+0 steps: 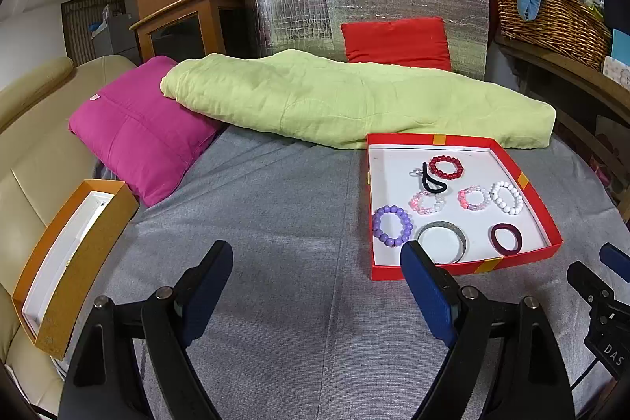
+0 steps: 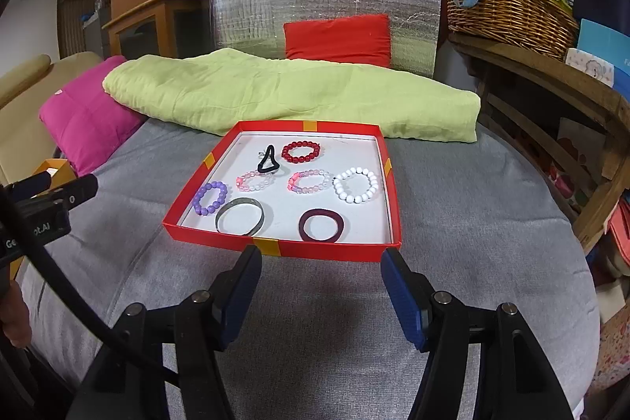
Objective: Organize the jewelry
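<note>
Hovering with fingers spread and empty, the right gripper (image 2: 321, 276) faces the red tray (image 2: 197, 219) at twelve o'clock; the left gripper (image 1: 317, 270) likewise, tray at one o'clock. Crowded bracelets (image 2: 356, 185) risk snagging neighbours when pinched.

Bracelets (image 2: 356, 185) in tray (image 2: 283, 249), before blanket (image 2: 275, 93)
</note>
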{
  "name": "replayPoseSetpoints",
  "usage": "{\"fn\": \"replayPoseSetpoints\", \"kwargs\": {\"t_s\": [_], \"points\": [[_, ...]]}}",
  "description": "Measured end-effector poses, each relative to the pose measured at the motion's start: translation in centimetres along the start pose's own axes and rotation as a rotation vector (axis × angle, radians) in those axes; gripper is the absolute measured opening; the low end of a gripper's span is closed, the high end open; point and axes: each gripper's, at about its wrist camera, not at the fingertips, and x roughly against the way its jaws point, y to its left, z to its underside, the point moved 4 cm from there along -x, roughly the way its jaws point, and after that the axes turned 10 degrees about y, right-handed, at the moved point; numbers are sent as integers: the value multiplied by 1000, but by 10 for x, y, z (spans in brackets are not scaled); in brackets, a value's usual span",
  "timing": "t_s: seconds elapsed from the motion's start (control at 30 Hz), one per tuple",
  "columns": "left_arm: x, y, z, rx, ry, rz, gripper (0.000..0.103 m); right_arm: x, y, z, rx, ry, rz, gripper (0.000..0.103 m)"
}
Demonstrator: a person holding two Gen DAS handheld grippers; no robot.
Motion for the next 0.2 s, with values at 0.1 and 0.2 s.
{"fn": "replayPoseSetpoints", "kwargs": {"t_s": [0.1, 0.2], "points": [[3, -2, 0, -11, -20, 23, 87, 0, 1, 0, 5, 0, 4, 67], [0, -1, -1, -14, -16, 40, 87, 0, -2, -1, 5, 0, 3, 67]]}}
